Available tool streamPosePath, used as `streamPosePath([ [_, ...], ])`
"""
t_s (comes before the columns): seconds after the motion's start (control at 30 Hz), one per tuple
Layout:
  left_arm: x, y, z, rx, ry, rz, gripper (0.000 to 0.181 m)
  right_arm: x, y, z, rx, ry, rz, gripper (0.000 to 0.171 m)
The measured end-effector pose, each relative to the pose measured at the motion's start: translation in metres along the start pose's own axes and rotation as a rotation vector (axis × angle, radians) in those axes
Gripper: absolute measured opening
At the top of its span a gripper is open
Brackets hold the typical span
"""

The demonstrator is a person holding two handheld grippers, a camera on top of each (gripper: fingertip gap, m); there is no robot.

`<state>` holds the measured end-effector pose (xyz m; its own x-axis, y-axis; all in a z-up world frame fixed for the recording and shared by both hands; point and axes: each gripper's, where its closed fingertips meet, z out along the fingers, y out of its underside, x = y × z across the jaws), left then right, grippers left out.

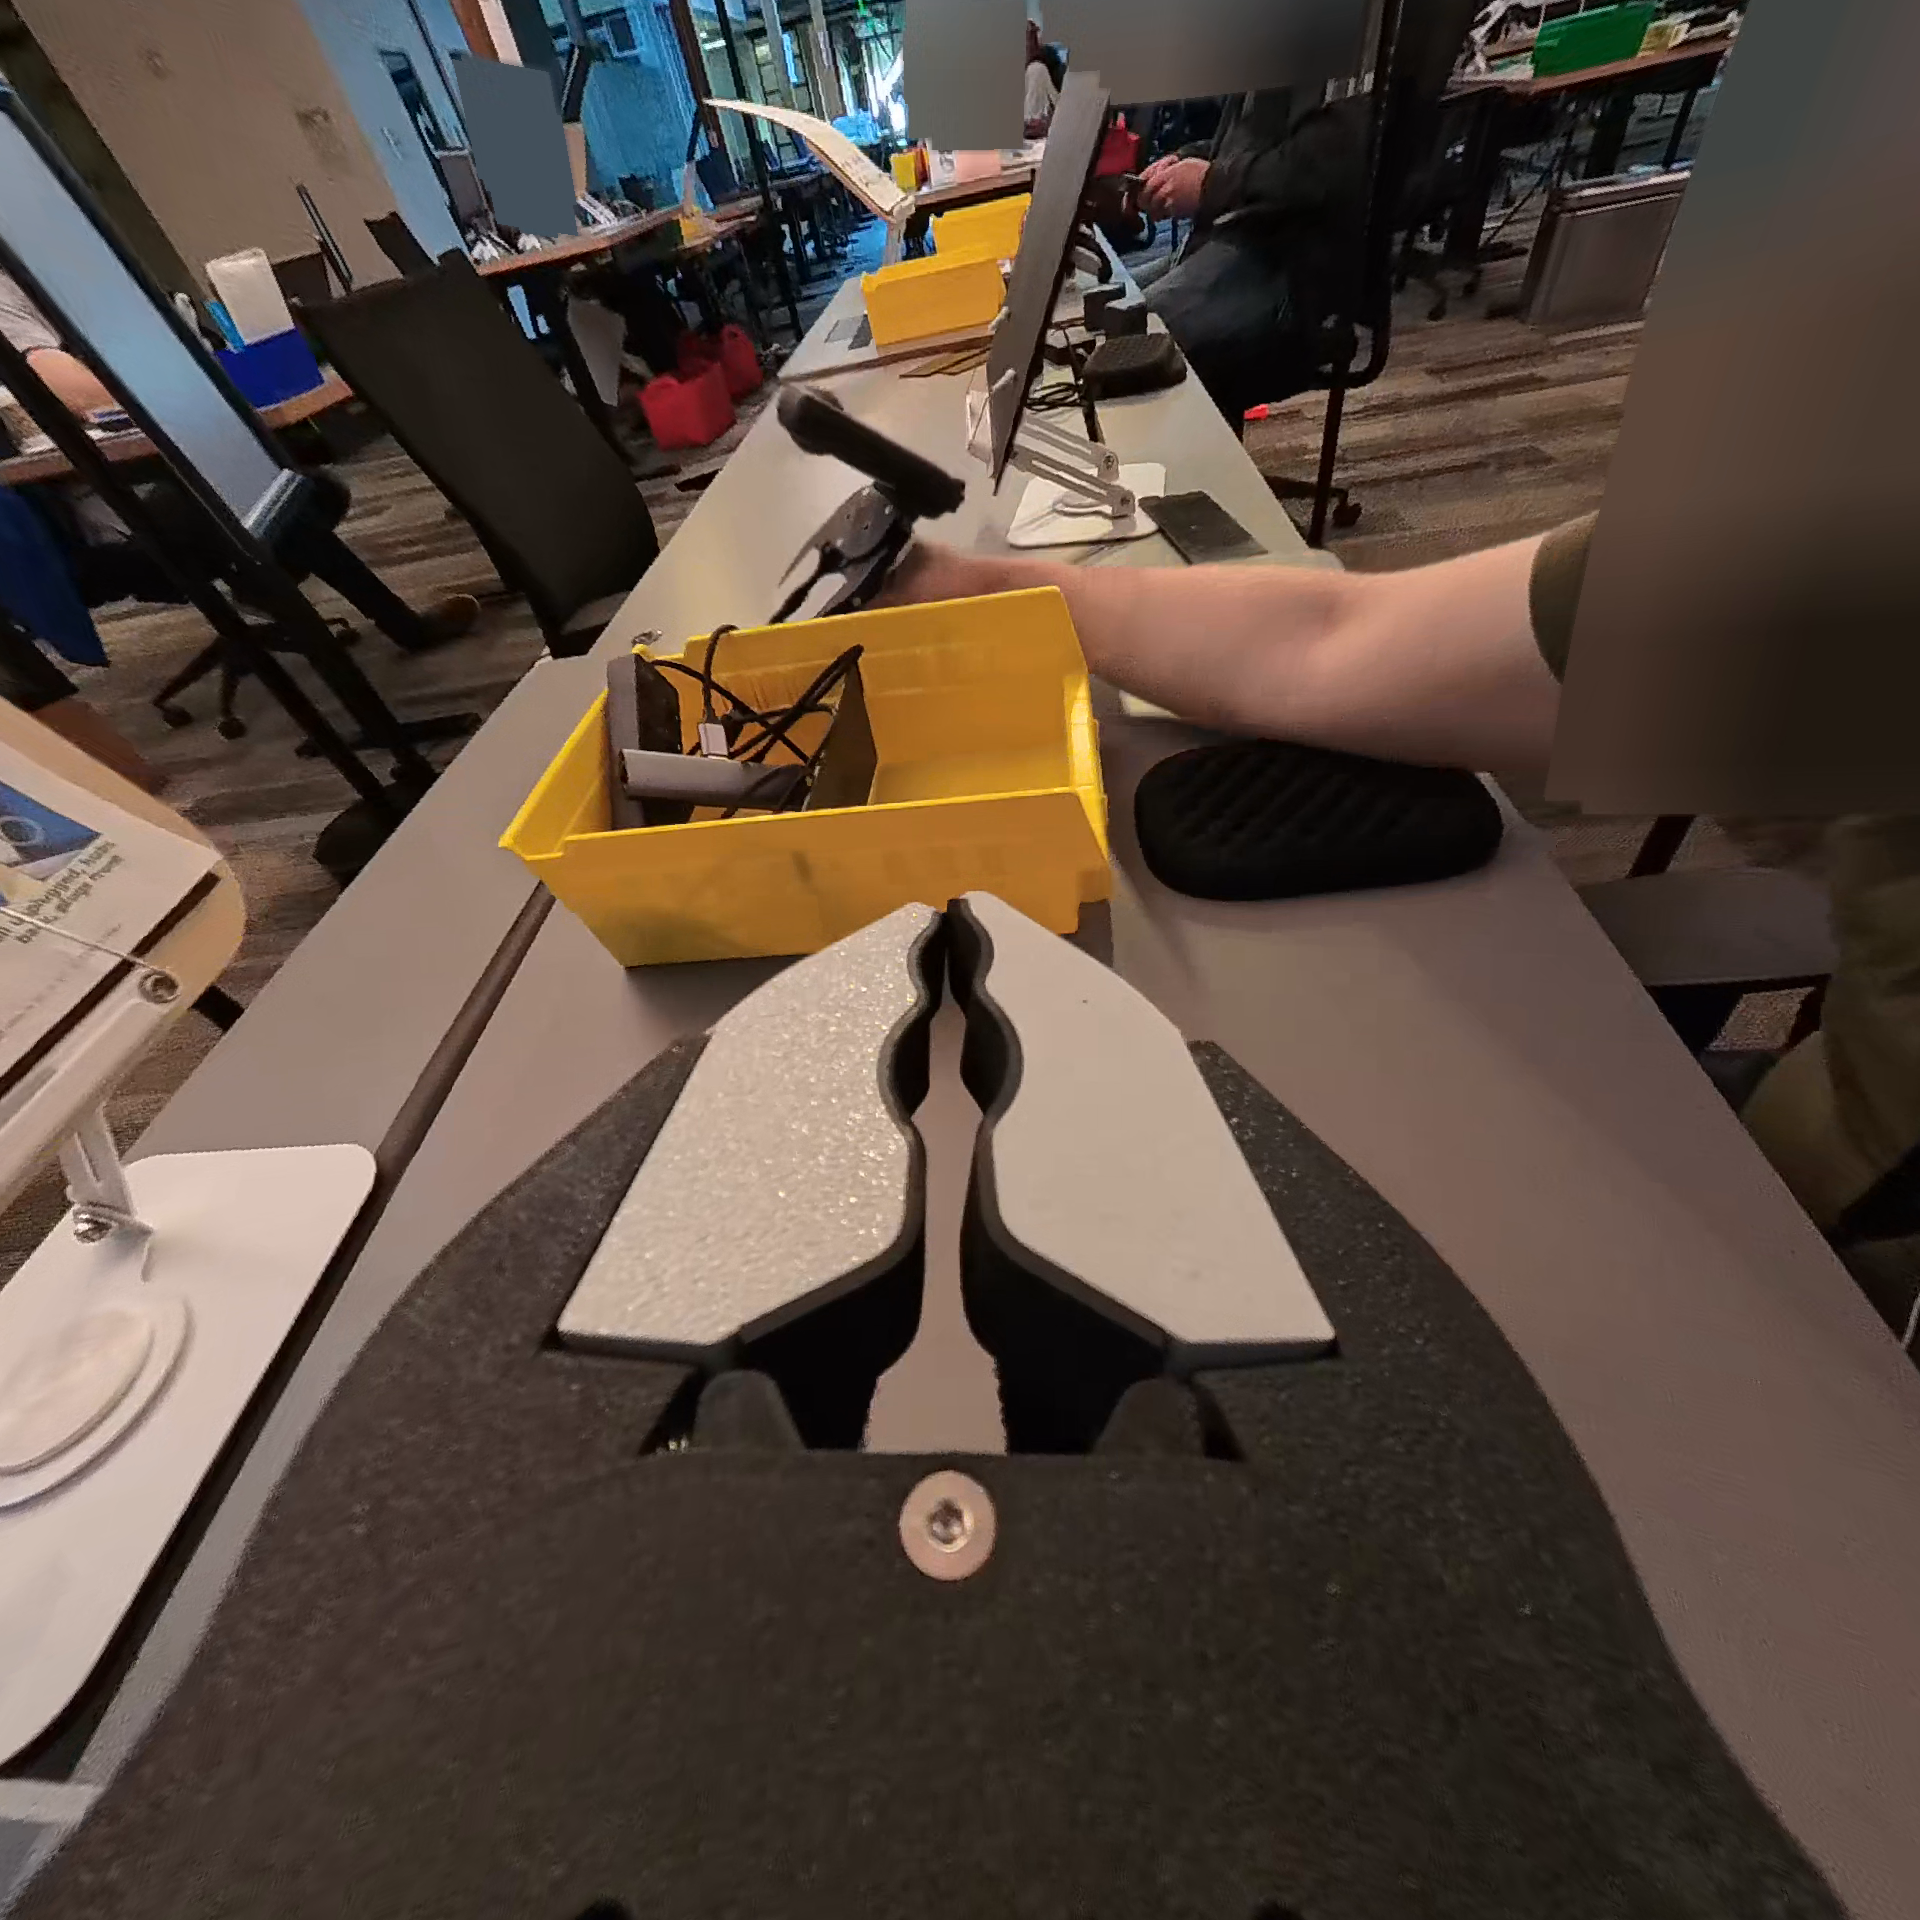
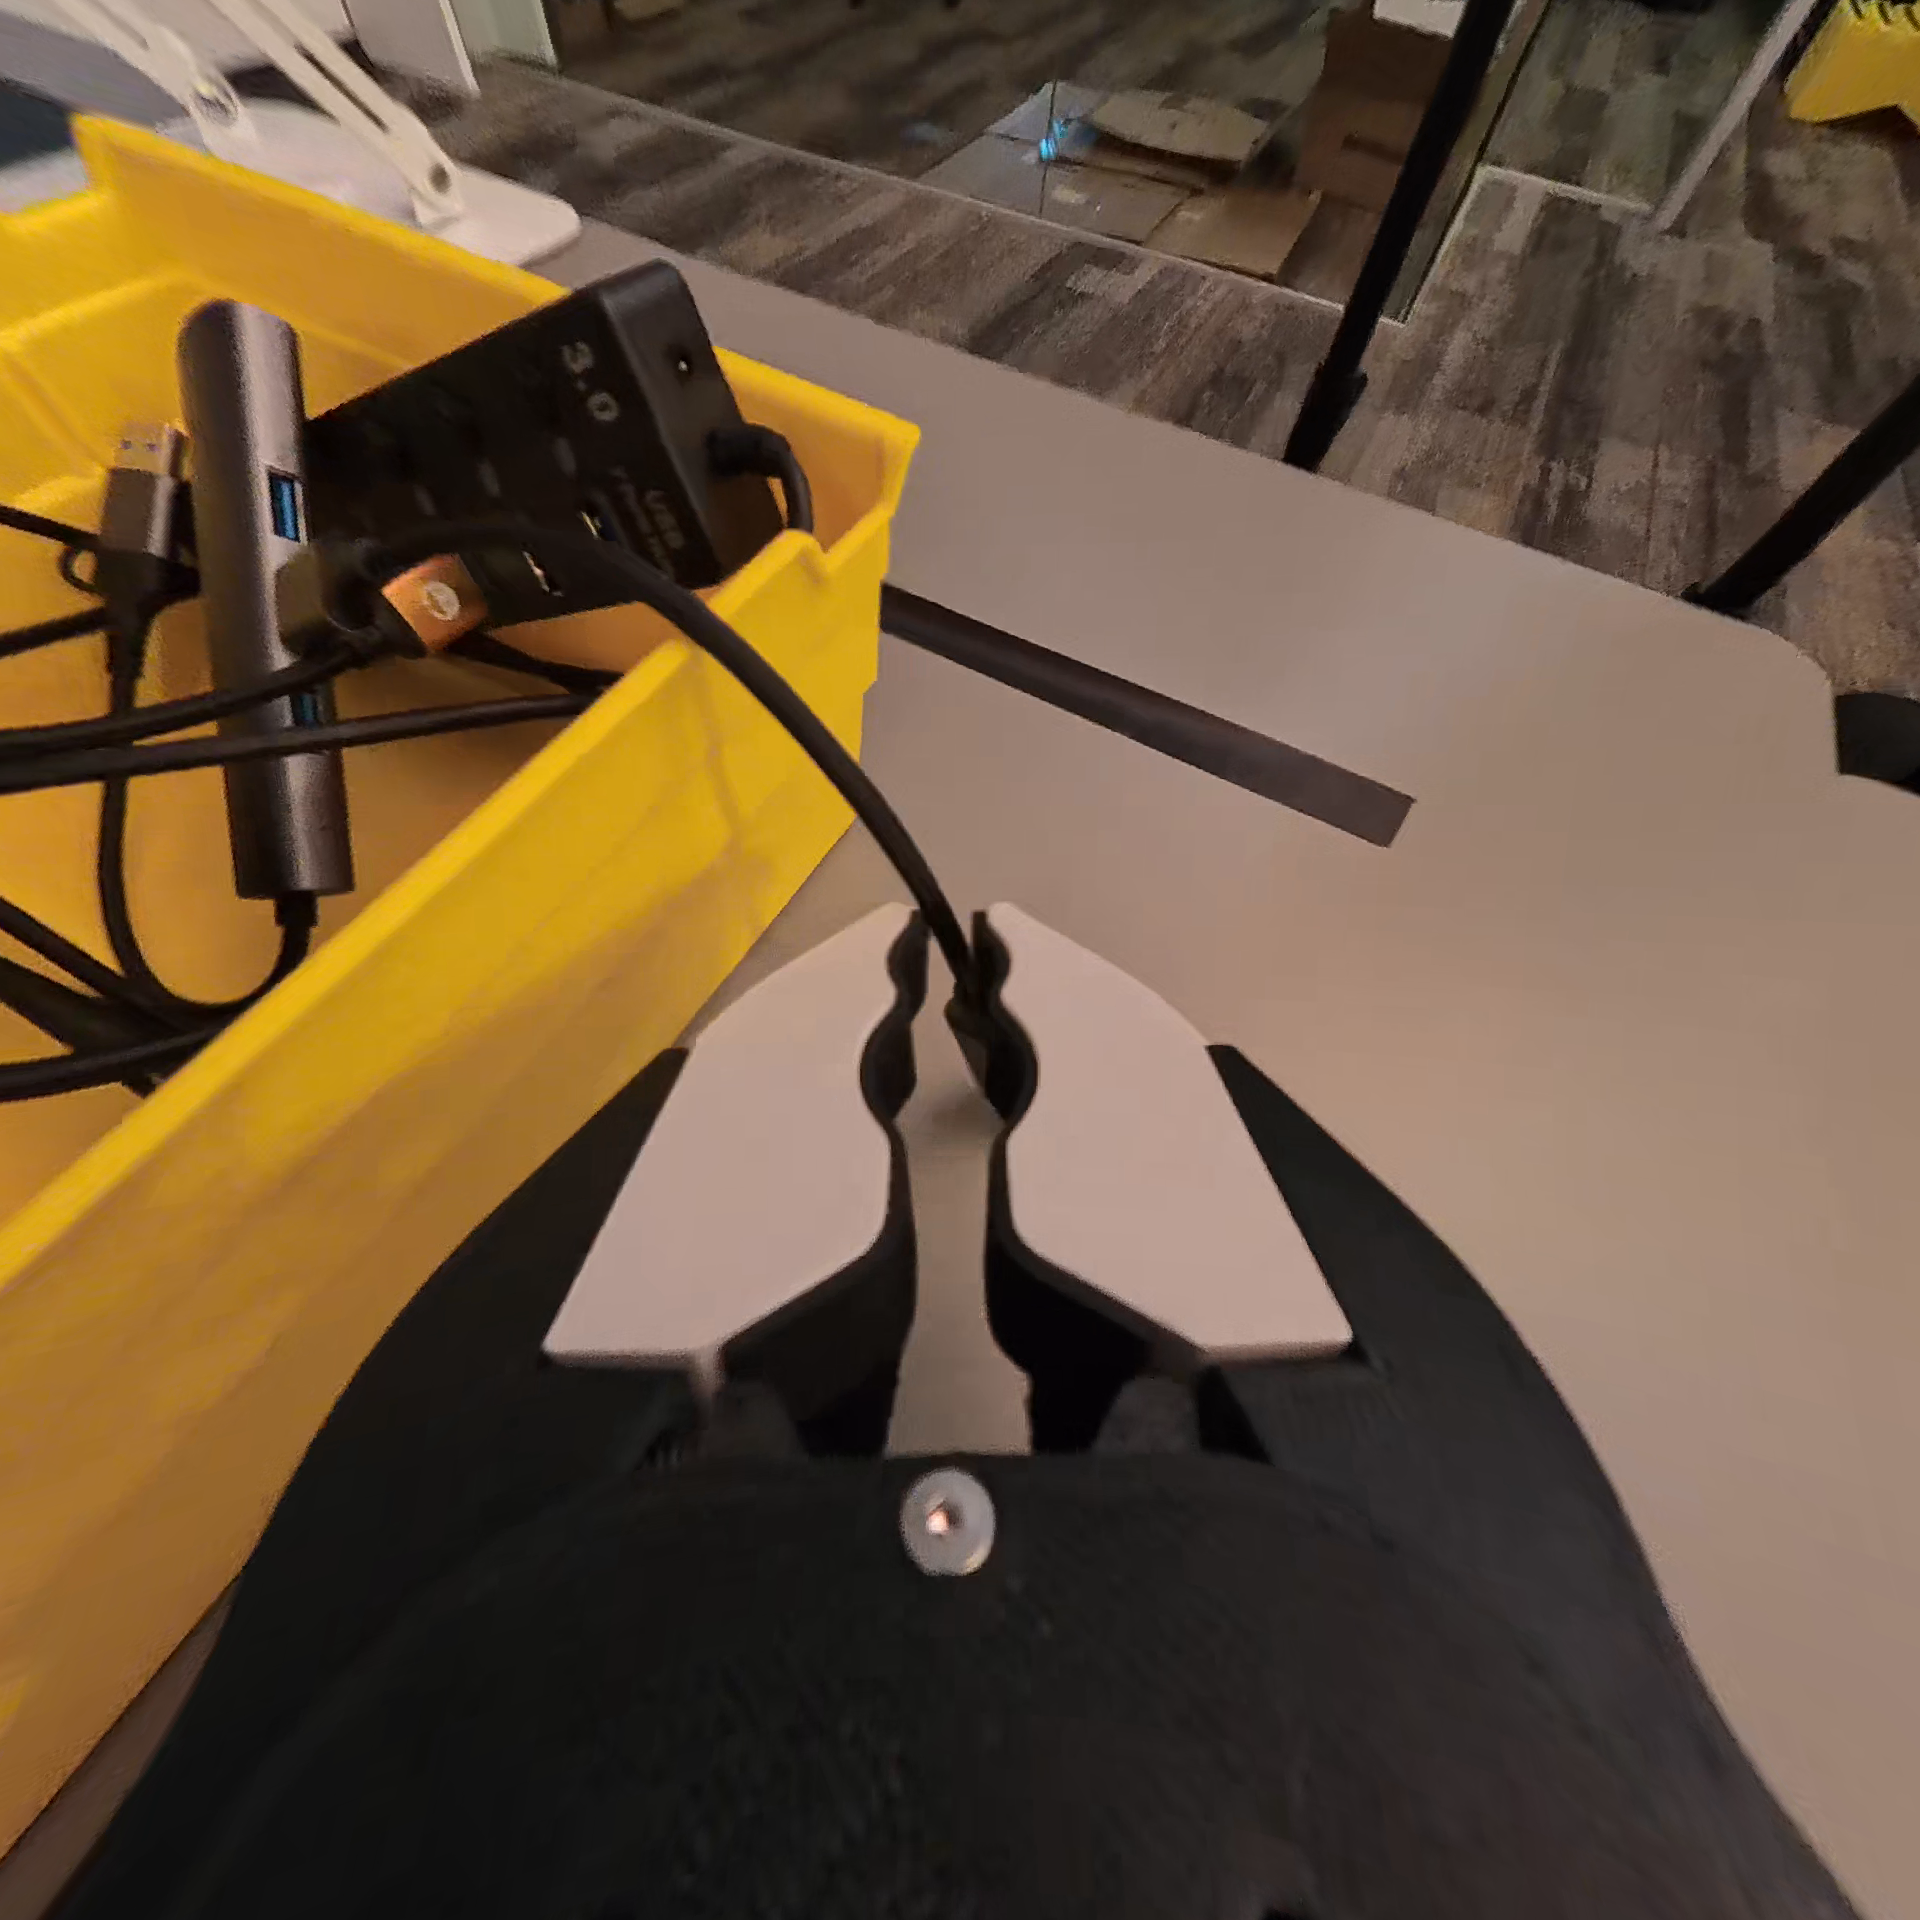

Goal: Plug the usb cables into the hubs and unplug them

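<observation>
R gripper (image 2: 948, 925) pinches black cable (image 2: 831, 748) — L gripper (image 1: 948, 912) closed, empty.

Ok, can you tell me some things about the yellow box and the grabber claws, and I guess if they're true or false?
1. The right gripper is pinching a black cable. True.
2. The left gripper is holding a hub. False: it is shut on nothing, above the table.
3. The hubs sit inside a yellow bin. True.
4. The bin is red. False: it is yellow.
5. The slim grey hub lies on the table outside the bin. False: it is inside the bin, beside the black hub.
</observation>
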<state>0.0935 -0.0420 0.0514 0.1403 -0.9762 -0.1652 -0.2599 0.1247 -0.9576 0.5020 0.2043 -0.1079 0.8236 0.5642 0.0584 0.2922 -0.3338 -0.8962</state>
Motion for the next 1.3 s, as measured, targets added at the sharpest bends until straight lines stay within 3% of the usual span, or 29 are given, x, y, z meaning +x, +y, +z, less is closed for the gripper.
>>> streamPosePath([
  [0.13,0.007,0.000,0.006,-0.034,-0.013,0.031,0.000,-0.001,-0.005,-0.006,0.029,-0.056,0.046,0.005],
  [0.23,0.009,-0.004,0.010,-0.036,-0.033,0.031,0.000,-0.005,-0.041,-0.026,0.068,-0.052,0.004,0.006],
  [0.33,0.009,-0.008,0.015,-0.038,-0.048,0.022,0.000,-0.033,-0.089,-0.040,0.066,-0.094,-0.041,0.007],
  [0.43,0.012,-0.012,0.020,-0.055,-0.063,0.027,0.000,-0.081,-0.111,-0.033,-0.070,-0.180,-0.167,0.005],
  [0.5,0.016,-0.014,0.020,-0.063,-0.074,0.037,0.000,-0.116,-0.104,-0.016,-0.206,-0.298,-0.217,0.005],
  [0.63,0.021,-0.023,0.009,-0.053,-0.112,0.046,0.000,-0.097,-0.034,0.018,-0.667,-0.207,-0.170,0.005],
  [0.7,0.020,-0.027,-0.002,-0.053,-0.154,0.059,0.000,-0.094,-0.031,0.020,-0.662,-0.183,-0.129,0.006],
  [0.77,0.014,-0.029,-0.019,-0.069,-0.226,0.076,0.000,-0.094,-0.047,0.017,-0.551,-0.166,-0.132,0.007],
  [0.87,-0.007,-0.032,-0.057,-0.122,-0.416,0.142,0.000,-0.095,-0.082,-0.001,-0.357,-0.129,-0.171,0.031],
  [1.0,-0.047,-0.045,-0.140,-0.205,-0.804,0.245,0.000,-0.100,-0.135,-0.036,-0.135,-0.036,-0.109,0.034],
  [1.07,-0.056,-0.042,-0.175,-0.217,-0.905,0.207,0.000,-0.104,-0.144,-0.053,-0.084,0.023,-0.066,0.038],
  [1.17,-0.064,-0.010,-0.216,-0.318,-0.950,0.049,0.000,-0.111,-0.120,-0.064,-0.133,0.122,0.061,0.045],
  [1.23,-0.075,0.009,-0.253,-0.392,-1.081,-0.024,0.000,-0.119,-0.094,-0.060,-0.173,0.118,0.046,0.040],
  [1.3,-0.080,0.036,-0.290,-0.520,-1.202,-0.109,0.003,-0.100,-0.060,-0.065,-0.391,0.213,0.065,0.043],
])
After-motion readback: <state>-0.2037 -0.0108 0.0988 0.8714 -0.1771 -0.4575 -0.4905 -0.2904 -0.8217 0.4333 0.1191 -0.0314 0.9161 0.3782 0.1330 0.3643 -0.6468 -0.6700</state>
